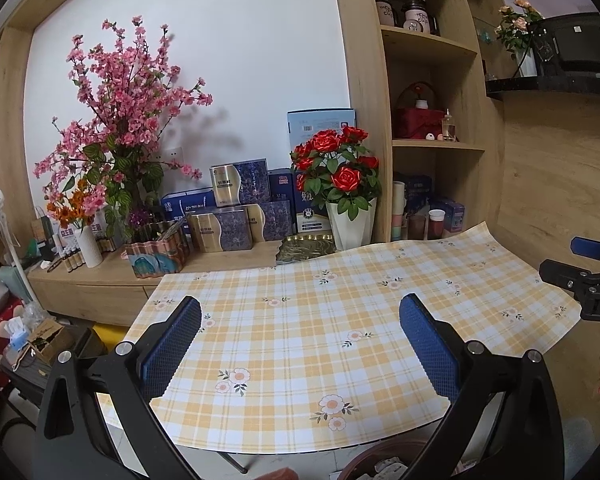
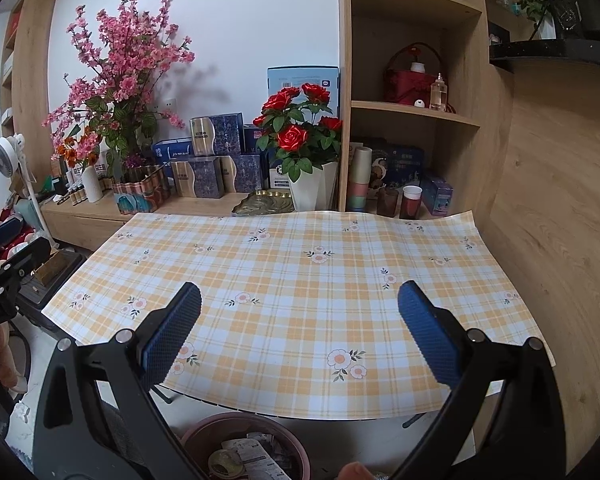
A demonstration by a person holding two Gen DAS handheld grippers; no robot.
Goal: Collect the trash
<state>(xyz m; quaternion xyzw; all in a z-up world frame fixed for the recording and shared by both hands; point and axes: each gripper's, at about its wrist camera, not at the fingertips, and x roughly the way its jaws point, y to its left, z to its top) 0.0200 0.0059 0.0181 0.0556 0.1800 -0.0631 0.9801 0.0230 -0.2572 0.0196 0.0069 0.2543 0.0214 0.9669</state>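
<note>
The trash we can make out, crumpled paper and wrappers [image 2: 244, 460], already lies inside a round brownish bin [image 2: 204, 432] on the floor below the near edge of the table, and we see none on the yellow plaid tablecloth [image 2: 300, 280] itself, which looks bare in both wrist views. That bin sits beneath and slightly left of our right gripper [image 2: 299, 308], so it lies down and back toward us, not ahead along the fingers; in the left wrist view only a sliver of its rim [image 1: 360, 468] shows at the bottom, to the right of our left gripper [image 1: 300, 318]. We judge the right hand the nearer of the two to the bin. Both grippers hover over the cloth with their blue-padded fingers spread wide and nothing between them. Beyond the cloth's far edge stand the red roses in a white pot [image 2: 314, 188], a stack of blue and gold boxes [image 2: 216, 160] and the pink blossom branches [image 2: 128, 72], none of which reads as rubbish. By our reckoning the collecting is either done or any remaining piece lies outside these views.
</note>
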